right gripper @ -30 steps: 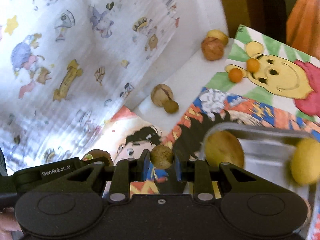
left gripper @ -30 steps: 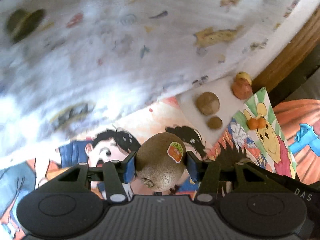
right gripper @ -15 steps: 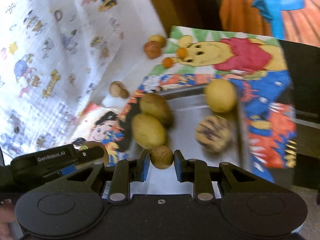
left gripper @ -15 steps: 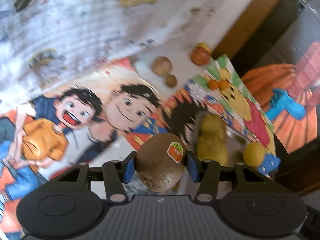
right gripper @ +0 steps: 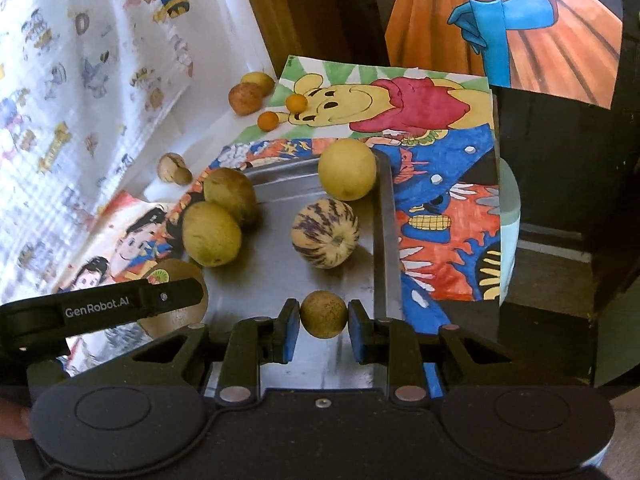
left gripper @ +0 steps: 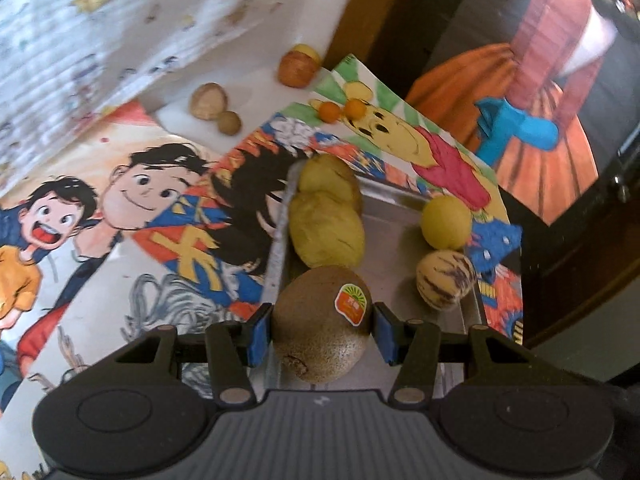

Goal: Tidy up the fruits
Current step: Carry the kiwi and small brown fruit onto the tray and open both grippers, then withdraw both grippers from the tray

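Both grippers now over tray [right gripper: 384, 216], jaws gripping stickered kiwi [left gripper: 320, 328], small brown fruit [right gripper: 323, 314]

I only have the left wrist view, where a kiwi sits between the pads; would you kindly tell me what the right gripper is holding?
Observer: The right gripper is shut on a small round brown fruit.
Operator: Thank you. Where is it relative to the tray?
Observer: Above the metal tray, near its right rim.
Operator: Is my gripper visible there?
Observer: Yes, the left gripper shows at the lower left with the kiwi behind its finger, over the tray's left edge.
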The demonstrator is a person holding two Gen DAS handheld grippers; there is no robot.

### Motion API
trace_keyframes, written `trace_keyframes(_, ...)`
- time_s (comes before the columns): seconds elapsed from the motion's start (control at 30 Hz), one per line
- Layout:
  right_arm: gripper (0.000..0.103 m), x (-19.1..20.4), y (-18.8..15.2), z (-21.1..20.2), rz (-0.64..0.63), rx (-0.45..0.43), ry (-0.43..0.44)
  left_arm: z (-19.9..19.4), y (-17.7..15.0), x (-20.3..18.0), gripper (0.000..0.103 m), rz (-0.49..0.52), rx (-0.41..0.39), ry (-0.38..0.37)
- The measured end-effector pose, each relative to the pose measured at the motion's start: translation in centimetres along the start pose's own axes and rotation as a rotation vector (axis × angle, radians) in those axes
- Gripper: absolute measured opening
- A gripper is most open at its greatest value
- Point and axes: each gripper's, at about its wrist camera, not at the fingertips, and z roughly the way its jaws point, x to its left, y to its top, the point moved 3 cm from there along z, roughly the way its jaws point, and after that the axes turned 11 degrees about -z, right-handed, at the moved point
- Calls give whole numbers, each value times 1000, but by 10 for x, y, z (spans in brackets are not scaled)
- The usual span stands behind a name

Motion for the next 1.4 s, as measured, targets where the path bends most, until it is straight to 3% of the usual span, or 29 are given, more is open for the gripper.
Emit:
trace_keyframes(0.37, 28, 1, 3, 28, -105, 12, 3, 25, -2, -9, 56, 92, 7, 11)
trace_keyframes(0.77, 30, 2, 2, 35, -150, 23, 9, 28, -2, -8, 57, 95, 11, -1)
trace_keyframes(0.93, 38, 3, 2, 32, -153, 22, 5, 27, -2, -9, 57, 96, 14, 4)
trace_keyframes(1.0, 47, 4, 1, 28, -167, 18, 3, 26, -3, -9, 58, 94, 18, 9)
trace_keyframes(1.4, 71, 16, -14, -12, -204, -11, 0, -16, -7, 5, 77, 39, -66, 30)
